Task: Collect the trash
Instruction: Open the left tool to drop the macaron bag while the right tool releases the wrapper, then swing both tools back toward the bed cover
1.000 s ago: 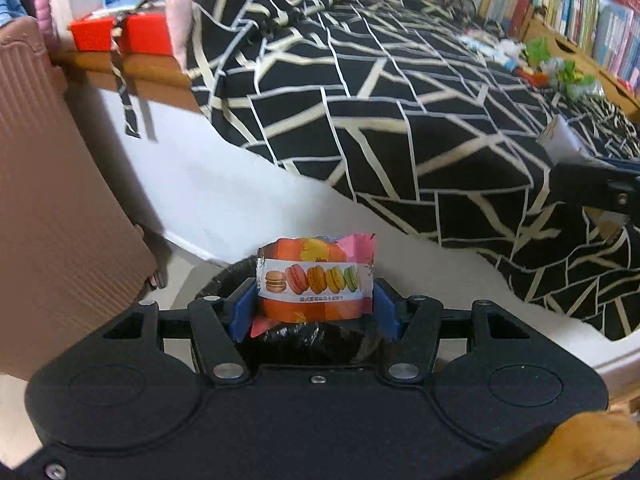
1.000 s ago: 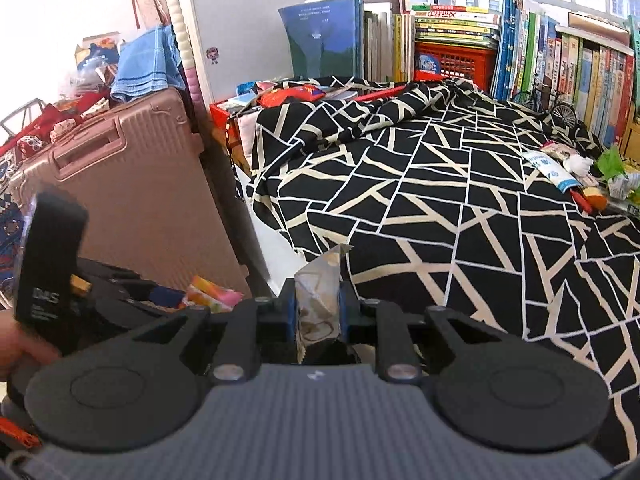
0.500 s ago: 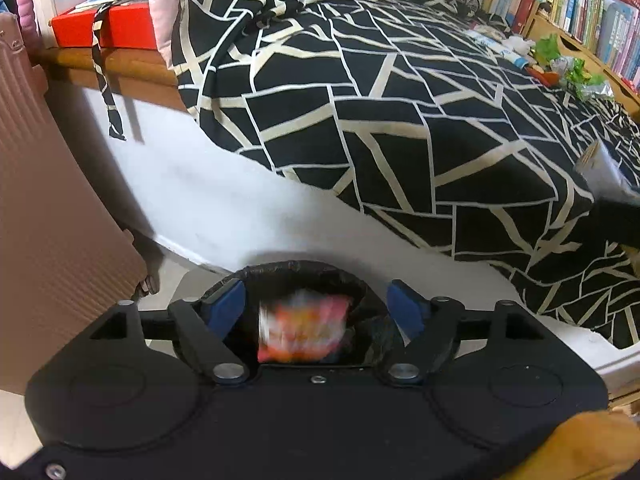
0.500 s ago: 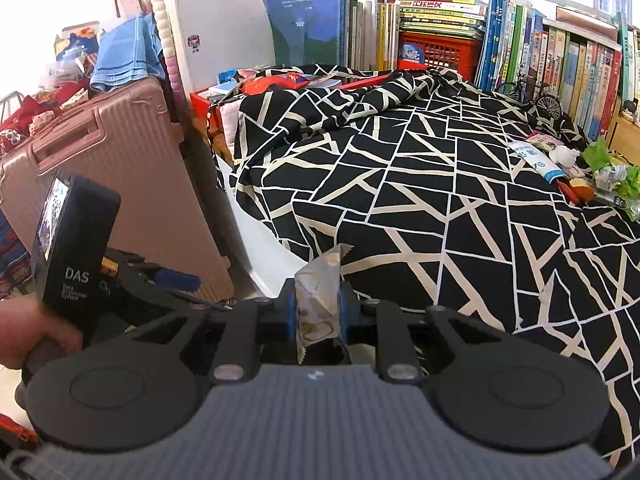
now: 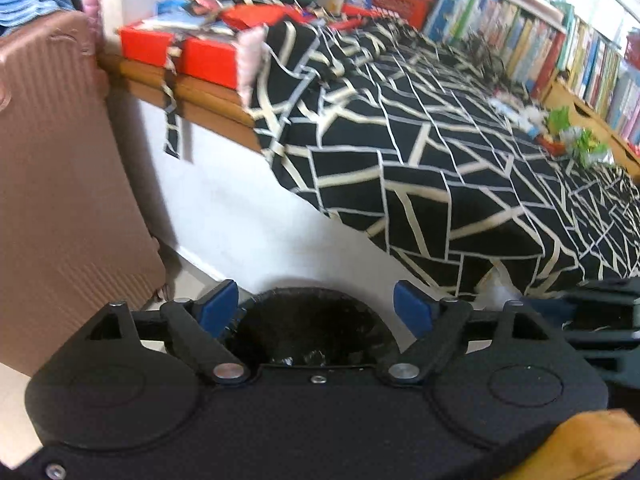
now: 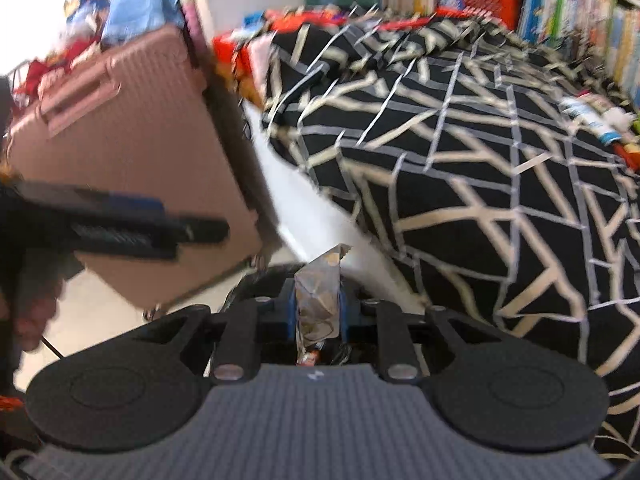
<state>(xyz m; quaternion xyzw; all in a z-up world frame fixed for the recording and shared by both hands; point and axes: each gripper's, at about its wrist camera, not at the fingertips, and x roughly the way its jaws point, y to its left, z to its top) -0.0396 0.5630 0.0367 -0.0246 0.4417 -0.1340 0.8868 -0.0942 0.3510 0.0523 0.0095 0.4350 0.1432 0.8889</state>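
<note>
My left gripper hovers over the black-lined trash bin. Its jaws are opening, with nothing between the blue pads. The orange macaron wrapper is out of sight in the left wrist view. My right gripper is shut on a crumpled silvery wrapper that sticks up between its pads, just above the dark bin rim. In the right wrist view the left gripper crosses the left side, held by a hand. The right gripper shows at the left wrist view's right edge.
A pink ribbed suitcase stands left of the bin. The bed's white side and its black-and-cream quilt rise behind it. Red boxes sit at the bed's head. More wrappers lie at the quilt's far edge by the bookshelves.
The left jaws spread apart and the macaron wrapper fell out of them into the bin. The left gripper then rose. The right gripper sank towards the bin, still holding the silvery wrapper.
</note>
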